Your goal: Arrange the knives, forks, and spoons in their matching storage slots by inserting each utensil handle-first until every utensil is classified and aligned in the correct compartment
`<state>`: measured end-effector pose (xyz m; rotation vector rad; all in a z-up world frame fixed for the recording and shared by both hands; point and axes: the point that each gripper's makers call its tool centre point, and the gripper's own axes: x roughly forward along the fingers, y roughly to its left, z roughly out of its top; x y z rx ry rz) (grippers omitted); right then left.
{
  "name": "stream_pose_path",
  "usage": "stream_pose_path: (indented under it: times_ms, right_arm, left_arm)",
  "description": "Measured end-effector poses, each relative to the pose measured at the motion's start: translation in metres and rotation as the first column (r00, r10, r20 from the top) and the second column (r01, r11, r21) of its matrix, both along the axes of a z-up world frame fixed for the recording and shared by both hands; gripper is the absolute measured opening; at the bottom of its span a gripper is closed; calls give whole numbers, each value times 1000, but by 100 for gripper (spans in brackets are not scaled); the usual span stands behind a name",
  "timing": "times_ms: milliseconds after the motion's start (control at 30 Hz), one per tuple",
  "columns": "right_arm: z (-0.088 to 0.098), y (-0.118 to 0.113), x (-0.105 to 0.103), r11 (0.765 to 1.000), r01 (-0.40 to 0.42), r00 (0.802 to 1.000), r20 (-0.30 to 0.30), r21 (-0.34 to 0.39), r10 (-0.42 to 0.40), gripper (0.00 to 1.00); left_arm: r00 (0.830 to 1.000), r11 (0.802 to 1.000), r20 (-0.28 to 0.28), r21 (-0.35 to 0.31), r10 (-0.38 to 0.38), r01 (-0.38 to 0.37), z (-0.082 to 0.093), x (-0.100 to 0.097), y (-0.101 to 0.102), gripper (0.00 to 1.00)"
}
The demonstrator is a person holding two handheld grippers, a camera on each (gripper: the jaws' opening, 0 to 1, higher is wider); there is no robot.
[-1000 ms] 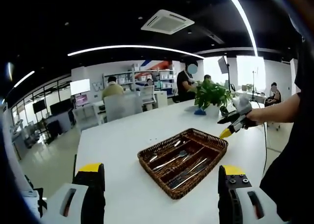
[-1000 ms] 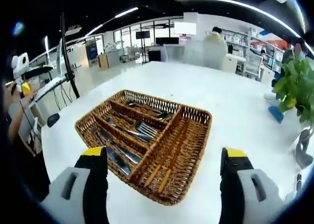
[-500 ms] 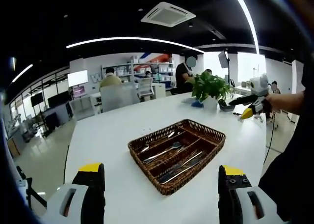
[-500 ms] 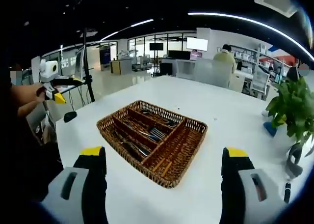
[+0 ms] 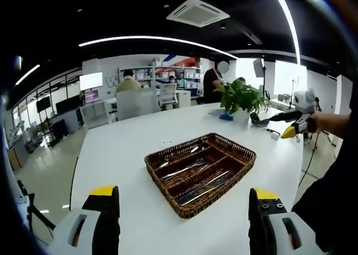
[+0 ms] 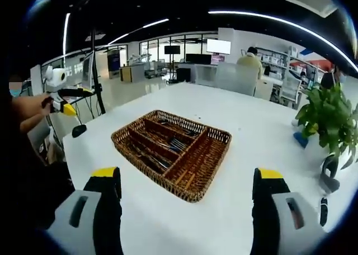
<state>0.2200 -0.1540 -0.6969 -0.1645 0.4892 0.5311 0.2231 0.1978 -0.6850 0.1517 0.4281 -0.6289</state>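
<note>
Compared with the picture 1 second before, both cameras had moved back and up, so the wicker basket looked smaller and further away in each view, while it kept its place on the white table. The left gripper and the right gripper were both held above the near table edge with their jaws spread wide and nothing between them. The utensils lay inside the basket's long compartments; which kind lay in which slot was too small to tell. In the left gripper view, a potted plant stood beyond the basket. No writing could be read.
</note>
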Motion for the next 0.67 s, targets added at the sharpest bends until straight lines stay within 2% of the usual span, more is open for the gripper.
stream_pose_path:
  times_ms: [400,500,667]
  right_arm:
    - [-3,0,2,1000,8,1000,-19,15,-7,100]
    - [-5,3,-1,1000,1,999,-32,25,0,100]
    - [-7,5,-2,1000,-5,999,-41,17,6,100]
  left_arm:
    - [1000,1000,-13,2,11,-11,1,-5,2,100]
    - [1000,1000,1,15,26,-26,1,-3,9,100]
    - [1000,1000,-9,8,28,-28,0,-5,12,100]
